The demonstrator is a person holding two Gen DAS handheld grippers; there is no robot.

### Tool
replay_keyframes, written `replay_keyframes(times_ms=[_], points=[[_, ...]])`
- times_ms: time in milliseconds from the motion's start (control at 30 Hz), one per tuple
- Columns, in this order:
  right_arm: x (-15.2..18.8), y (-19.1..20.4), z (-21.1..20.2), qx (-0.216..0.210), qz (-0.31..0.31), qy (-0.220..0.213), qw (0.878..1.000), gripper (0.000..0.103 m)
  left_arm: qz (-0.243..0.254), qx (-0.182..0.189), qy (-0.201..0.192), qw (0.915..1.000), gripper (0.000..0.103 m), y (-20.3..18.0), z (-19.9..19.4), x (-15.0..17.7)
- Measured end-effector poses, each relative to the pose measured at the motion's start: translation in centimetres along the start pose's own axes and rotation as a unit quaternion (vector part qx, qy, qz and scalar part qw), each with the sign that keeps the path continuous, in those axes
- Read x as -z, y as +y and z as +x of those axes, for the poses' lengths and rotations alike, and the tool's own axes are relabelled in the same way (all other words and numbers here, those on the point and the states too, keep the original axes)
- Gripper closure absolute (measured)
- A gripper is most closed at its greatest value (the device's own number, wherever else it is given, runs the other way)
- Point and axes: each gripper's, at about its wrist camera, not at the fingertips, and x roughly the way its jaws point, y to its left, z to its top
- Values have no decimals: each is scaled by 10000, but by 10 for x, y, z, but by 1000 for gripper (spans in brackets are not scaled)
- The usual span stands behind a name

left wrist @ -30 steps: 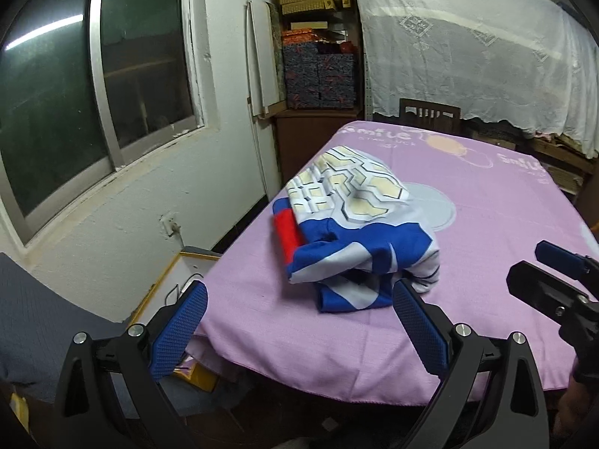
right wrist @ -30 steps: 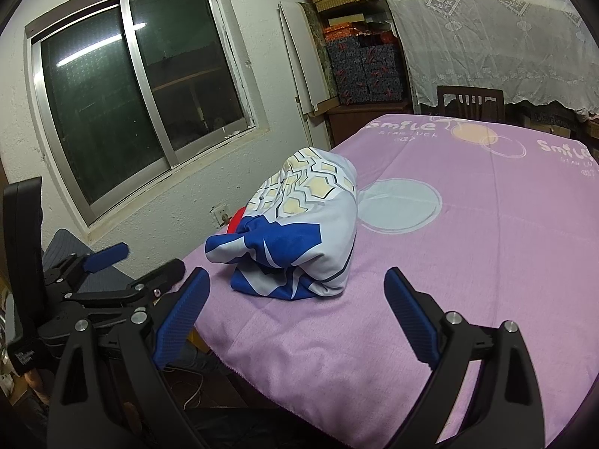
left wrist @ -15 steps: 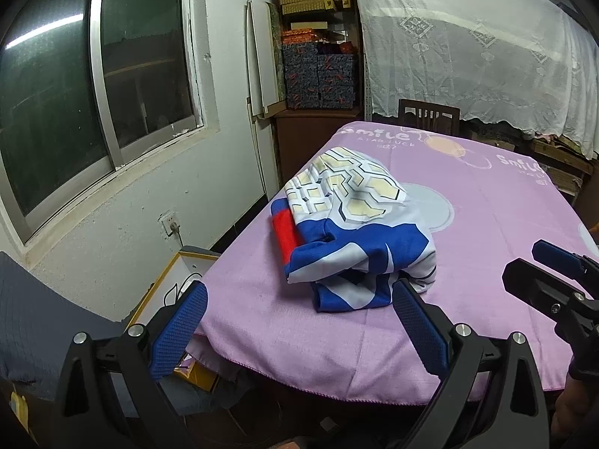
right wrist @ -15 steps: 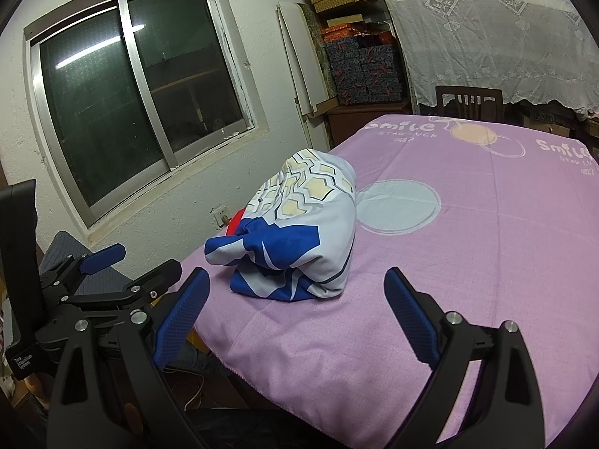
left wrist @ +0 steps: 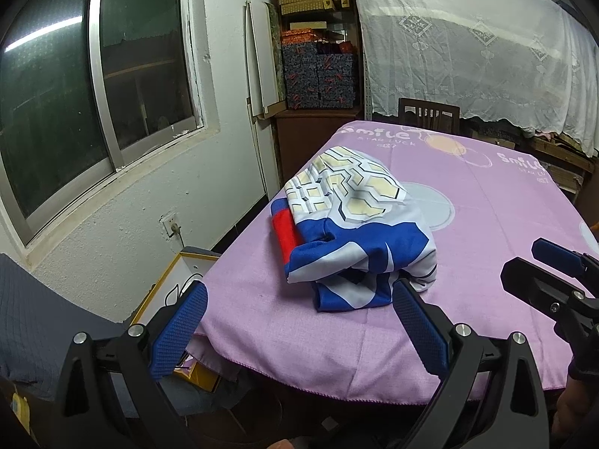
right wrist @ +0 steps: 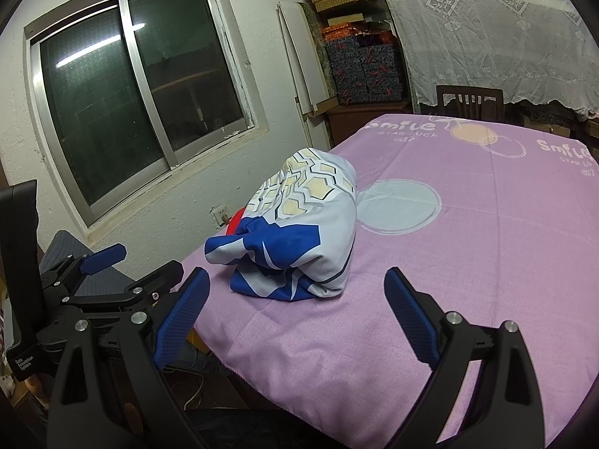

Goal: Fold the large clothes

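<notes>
A folded garment (left wrist: 355,224), blue, white and red with a cream hexagon pattern on top, lies in a bundle near the left front corner of the pink-covered table (left wrist: 486,224). It also shows in the right wrist view (right wrist: 299,232). My left gripper (left wrist: 299,321) is open and empty, held back at the table's front edge, short of the garment. My right gripper (right wrist: 295,307) is open and empty, also short of the garment. The right gripper shows in the left wrist view (left wrist: 550,273), and the left gripper in the right wrist view (right wrist: 123,273).
A wall with a dark window (left wrist: 93,104) runs along the left of the table. A yellow-edged box (left wrist: 176,280) sits on the floor by the table corner. A wooden chair (left wrist: 428,114), a cabinet with stacked boxes (left wrist: 318,78) and a lace curtain (left wrist: 468,45) stand behind.
Both grippers have drawn back slightly from the table and garment. The garment has not moved. Both stay open.
</notes>
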Motion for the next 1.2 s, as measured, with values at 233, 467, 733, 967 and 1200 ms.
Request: replay_keyframes(times_ms=[233, 467, 733, 967, 1200], points=[[0, 1, 1, 7, 5, 2, 10000, 11, -4, 2, 8, 10000, 4, 0, 1, 0], [2, 1, 2, -14, 32, 20, 10000, 11, -2, 1, 18, 10000, 4, 0, 1, 0], [2, 0, 2, -34, 53, 48, 10000, 11, 2, 74, 41, 10000, 4, 0, 2, 0], [3, 0, 1, -32, 75, 45, 10000, 11, 12, 161, -80, 9998, 4, -1, 2, 4], [2, -2, 0, -46, 98, 48, 9999, 11, 154, 26, -172, 9997, 4, -7, 0, 2]])
